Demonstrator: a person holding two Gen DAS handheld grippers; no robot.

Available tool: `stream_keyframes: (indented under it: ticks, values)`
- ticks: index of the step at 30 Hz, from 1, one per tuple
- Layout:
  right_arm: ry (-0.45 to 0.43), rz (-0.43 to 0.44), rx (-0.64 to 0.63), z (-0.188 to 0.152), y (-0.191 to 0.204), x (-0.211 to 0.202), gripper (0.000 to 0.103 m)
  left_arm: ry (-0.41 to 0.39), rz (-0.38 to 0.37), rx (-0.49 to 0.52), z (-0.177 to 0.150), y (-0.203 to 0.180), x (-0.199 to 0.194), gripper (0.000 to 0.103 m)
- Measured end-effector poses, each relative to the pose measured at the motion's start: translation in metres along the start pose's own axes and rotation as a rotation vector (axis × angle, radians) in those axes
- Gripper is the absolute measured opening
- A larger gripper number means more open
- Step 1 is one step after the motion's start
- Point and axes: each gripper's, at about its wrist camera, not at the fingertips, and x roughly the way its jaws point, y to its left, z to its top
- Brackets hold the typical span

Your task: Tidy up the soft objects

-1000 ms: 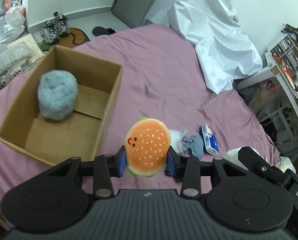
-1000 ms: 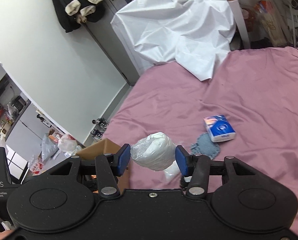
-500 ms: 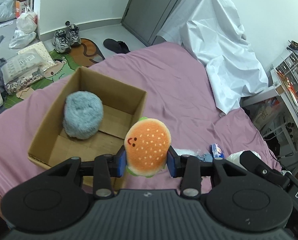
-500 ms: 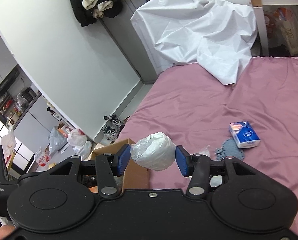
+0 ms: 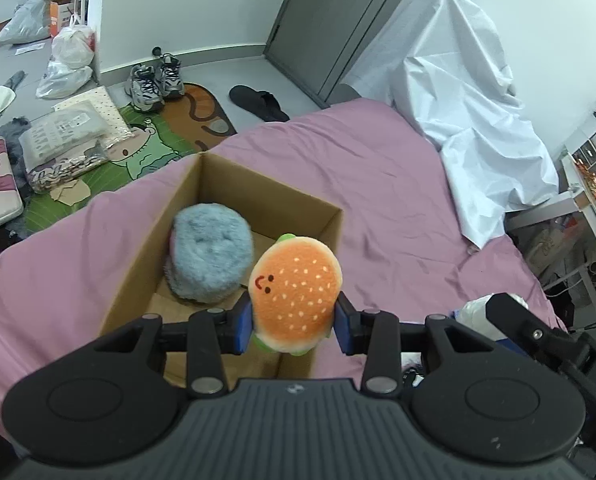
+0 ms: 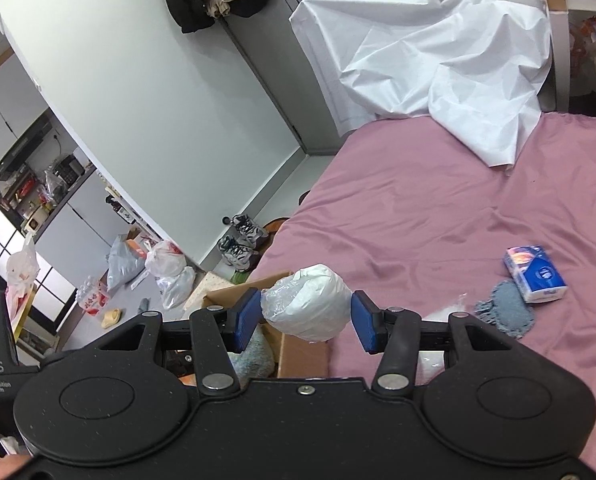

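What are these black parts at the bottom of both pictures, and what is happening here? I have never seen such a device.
They are two hand-held grippers, each with a camera looking along its two fingers. One picture comes from the left gripper, which squeezes a burger toy above a cardboard box holding a grey fluffy toy. The other comes from the right gripper, which squeezes a white bag. On the pink bed lie a tissue pack and a blue cloth.

Your right gripper [image 6: 305, 317] clamps a white plastic-wrapped bundle [image 6: 305, 307], seemingly above the cardboard box [image 6: 298, 350] on the pink bedspread [image 6: 418, 220].
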Motion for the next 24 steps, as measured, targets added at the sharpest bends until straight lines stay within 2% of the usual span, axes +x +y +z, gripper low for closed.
stream_keyframes:
  ticks: [11,24]
  values:
    - [0.056,0.024,-0.015,-0.016,0.007,0.035,0.049,0.029,0.054,-0.021,0.004,0.034,0.025,0.04]
    - [0.107,0.083,-0.068,-0.025,0.032,0.068,0.049,0.048,0.114,-0.044,0.008,0.066,0.039,0.043]
